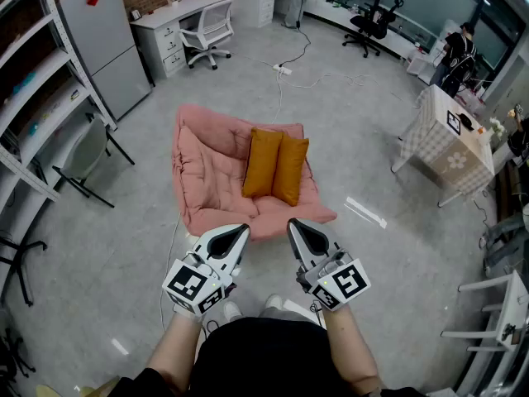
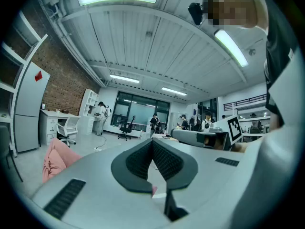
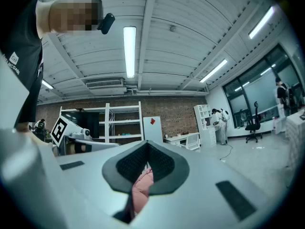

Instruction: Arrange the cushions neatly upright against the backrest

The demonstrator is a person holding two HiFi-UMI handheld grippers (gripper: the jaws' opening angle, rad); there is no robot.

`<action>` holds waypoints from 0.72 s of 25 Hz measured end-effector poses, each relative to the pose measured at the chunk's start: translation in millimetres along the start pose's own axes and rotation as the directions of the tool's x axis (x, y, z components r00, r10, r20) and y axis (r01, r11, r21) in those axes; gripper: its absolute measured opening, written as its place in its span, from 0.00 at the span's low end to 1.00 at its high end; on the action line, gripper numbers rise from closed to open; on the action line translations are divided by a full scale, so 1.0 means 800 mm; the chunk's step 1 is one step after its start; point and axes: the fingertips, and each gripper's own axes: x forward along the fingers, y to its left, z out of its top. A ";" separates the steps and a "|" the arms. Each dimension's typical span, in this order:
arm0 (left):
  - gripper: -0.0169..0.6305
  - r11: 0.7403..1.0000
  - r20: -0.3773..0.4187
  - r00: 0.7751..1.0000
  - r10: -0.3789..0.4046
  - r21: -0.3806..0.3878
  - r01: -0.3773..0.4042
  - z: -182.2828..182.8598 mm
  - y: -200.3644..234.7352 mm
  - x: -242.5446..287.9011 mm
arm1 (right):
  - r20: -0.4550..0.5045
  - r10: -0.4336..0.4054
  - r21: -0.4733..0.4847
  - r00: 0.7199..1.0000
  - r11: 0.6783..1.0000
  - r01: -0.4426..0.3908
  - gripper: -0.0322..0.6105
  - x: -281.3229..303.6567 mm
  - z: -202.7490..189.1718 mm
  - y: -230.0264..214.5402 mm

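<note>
Two mustard-orange fabric cushions [image 1: 275, 167] stand upright side by side, touching, on the pink padded floor sofa [image 1: 211, 168]. They sit towards its right half, with their tops against the raised backrest [image 1: 240, 125] at the far side. From this steep angle they seem to lean on it, though that is hard to be sure of.

Only the head view shows the cushions. The left gripper view catches just a slice of the pink sofa at its left edge. The right gripper view shows only a strip of pink through the slot below its pads.

The left gripper [image 1: 238, 233] and the right gripper [image 1: 297, 227] are held level just near of the sofa's front edge, well apart from the cushions. Each gripper's own view shows its dark ribbed pads pressed together at the tip with nothing pinched between them.

Far left, a grey metal cabinet [image 1: 103, 40] stands beside a white desk [image 1: 178, 15] with a white office chair [image 1: 207, 35]. To the right is a table under a checked cloth [image 1: 438, 139].

The left gripper view alone shows several people by the far glass wall. The right gripper view alone shows the brick wall [image 3: 124, 116] and white open shelving [image 3: 107, 123].
</note>
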 end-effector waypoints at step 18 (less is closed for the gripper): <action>0.05 0.998 -0.054 0.997 0.054 -0.015 -0.055 -0.025 -0.024 0.067 | 0.026 0.021 0.056 0.999 0.998 -0.022 0.05 -0.028 -0.001 -0.080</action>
